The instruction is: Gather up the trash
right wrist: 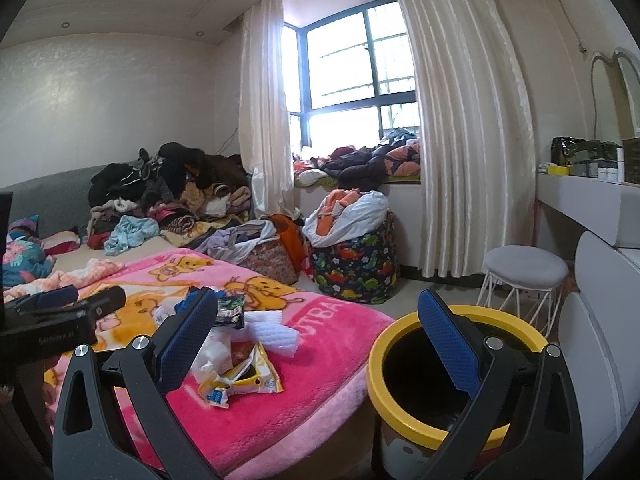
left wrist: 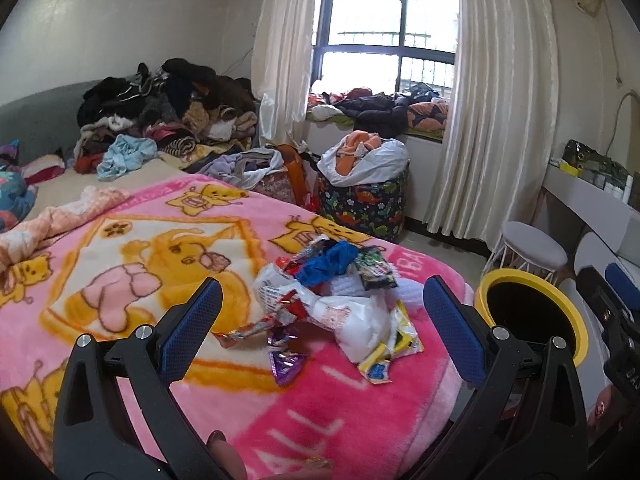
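A heap of trash (left wrist: 340, 292) lies on the pink cartoon blanket (left wrist: 120, 280): white plastic bags, a blue scrap, a yellow wrapper (left wrist: 394, 350), a purple foil wrapper (left wrist: 286, 362). My left gripper (left wrist: 320, 328) is open and empty, just short of the heap. A yellow-rimmed bin (left wrist: 560, 304) stands beside the bed corner. In the right wrist view my right gripper (right wrist: 316, 344) is open and empty, between the trash (right wrist: 240, 364) and the bin (right wrist: 460, 376). The left gripper (right wrist: 64, 308) shows at the left edge there.
A clothes pile (left wrist: 168, 112) covers the bed's far end. Stuffed fabric bags (left wrist: 364, 192) stand on the floor by the window and curtains. A grey stool (right wrist: 526, 268) and white dressing table (right wrist: 580, 196) are at the right.
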Motion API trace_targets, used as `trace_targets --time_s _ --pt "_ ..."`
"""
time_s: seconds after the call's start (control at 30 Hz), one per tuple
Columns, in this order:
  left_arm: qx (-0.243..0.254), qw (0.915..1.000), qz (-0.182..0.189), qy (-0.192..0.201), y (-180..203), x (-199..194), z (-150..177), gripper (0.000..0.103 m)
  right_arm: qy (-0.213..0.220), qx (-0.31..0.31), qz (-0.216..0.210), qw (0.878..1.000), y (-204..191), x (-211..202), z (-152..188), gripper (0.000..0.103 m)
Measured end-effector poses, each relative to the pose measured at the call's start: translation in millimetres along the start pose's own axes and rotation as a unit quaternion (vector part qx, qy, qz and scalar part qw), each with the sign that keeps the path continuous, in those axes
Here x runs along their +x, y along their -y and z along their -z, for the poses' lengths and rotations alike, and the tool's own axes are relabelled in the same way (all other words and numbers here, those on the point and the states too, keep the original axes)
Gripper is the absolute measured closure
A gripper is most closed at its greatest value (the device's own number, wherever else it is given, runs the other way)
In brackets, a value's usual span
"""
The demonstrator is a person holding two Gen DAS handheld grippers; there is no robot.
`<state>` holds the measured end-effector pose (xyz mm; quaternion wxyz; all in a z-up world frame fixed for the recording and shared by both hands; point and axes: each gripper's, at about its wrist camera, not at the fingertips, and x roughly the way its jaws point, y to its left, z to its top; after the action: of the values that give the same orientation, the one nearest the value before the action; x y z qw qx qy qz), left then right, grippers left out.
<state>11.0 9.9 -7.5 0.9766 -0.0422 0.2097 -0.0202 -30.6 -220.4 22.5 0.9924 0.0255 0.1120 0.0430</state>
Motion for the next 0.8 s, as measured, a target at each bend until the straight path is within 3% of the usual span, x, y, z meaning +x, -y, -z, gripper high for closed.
trace_targets --time_s 0.37,0.5,0.63,0.8 --pt "-0.034 0.9991 -0.024 0.008 -50 18 -19 0.011 -0.029 -0.012 -0.04 0.999 -23 28 0 0.006" --pt "-0.022 0.9997 -0.006 0.011 -50 28 -28 0.011 -0.039 -0.007 -0.052 0.998 -25 43 -5 0.006" --pt "-0.01 0.9992 0.037 0.008 -43 41 -32 0.011 -0.05 0.007 -0.055 0.997 -20 62 -10 0.006" --pt "0.017 0.9979 0.062 -0.011 -29 62 -31 0.011 -0.071 0.026 -0.052 0.996 -6 89 -15 0.006"
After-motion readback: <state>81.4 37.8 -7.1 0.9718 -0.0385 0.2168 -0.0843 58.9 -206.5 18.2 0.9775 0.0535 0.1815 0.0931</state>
